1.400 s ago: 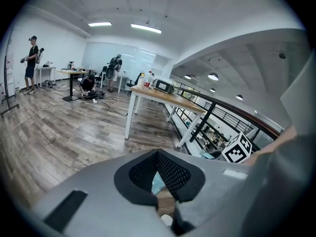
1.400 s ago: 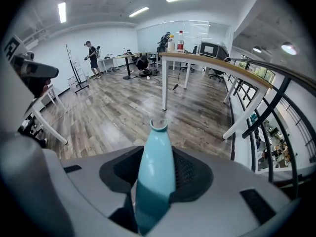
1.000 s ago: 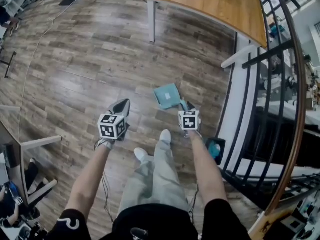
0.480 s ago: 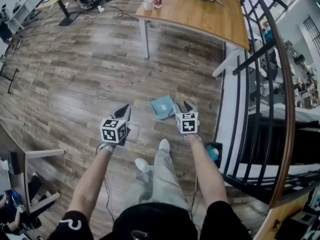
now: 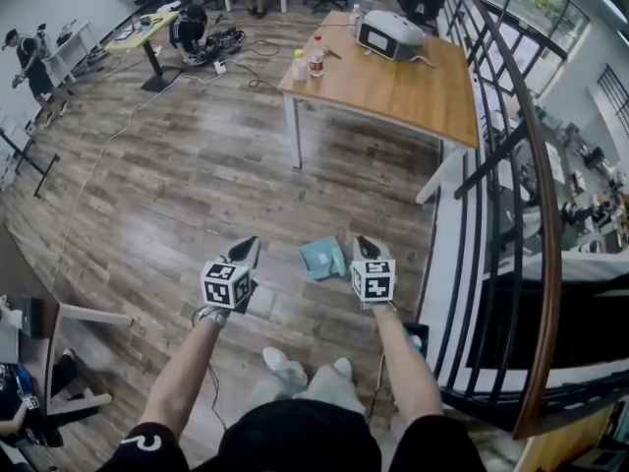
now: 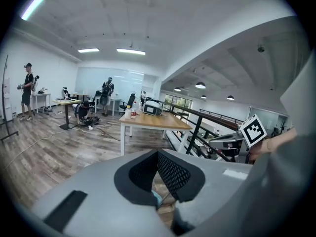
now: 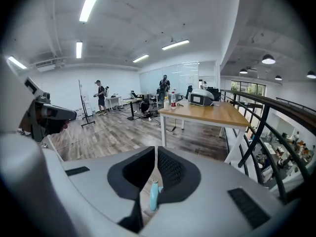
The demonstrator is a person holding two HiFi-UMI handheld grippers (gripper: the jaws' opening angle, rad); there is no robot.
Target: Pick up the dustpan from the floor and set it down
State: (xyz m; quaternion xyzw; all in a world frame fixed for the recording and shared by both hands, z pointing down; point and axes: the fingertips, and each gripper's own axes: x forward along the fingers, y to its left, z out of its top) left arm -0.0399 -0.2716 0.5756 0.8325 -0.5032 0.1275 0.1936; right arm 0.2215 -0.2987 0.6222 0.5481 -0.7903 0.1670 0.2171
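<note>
The dustpan (image 5: 320, 257), pale teal, lies on the plank floor (image 5: 177, 185) between the two grippers, closer to the right one, with its handle end toward the right gripper. Both grippers hang above it, apart from it.

The right gripper (image 5: 364, 246) has just been closing its fingers. In the right gripper view they meet at the tips with nothing pinched, and the dustpan's handle (image 7: 154, 194) shows only through the gap beneath them, down on the floor. The left gripper (image 5: 246, 247) is clenched as well, its tips together, with a sliver of teal (image 6: 155, 198) visible through its gap.

A black railing (image 5: 491, 185) runs close along the person's right side, and a small blue and black thing (image 5: 417, 337) sits at its foot beside the right forearm. The person's white shoes (image 5: 285, 365) stand just behind the grippers. Beyond the dustpan stands a wooden surface (image 5: 393, 91) on white legs, carrying a grey-white device (image 5: 391, 35) and two bottles (image 5: 298, 64). A cable (image 5: 98, 155) trails across the floor to the left. Part of a white frame (image 5: 88, 315) juts in at lower left. Farther back a person (image 5: 192, 23) crouches beside another desk.
</note>
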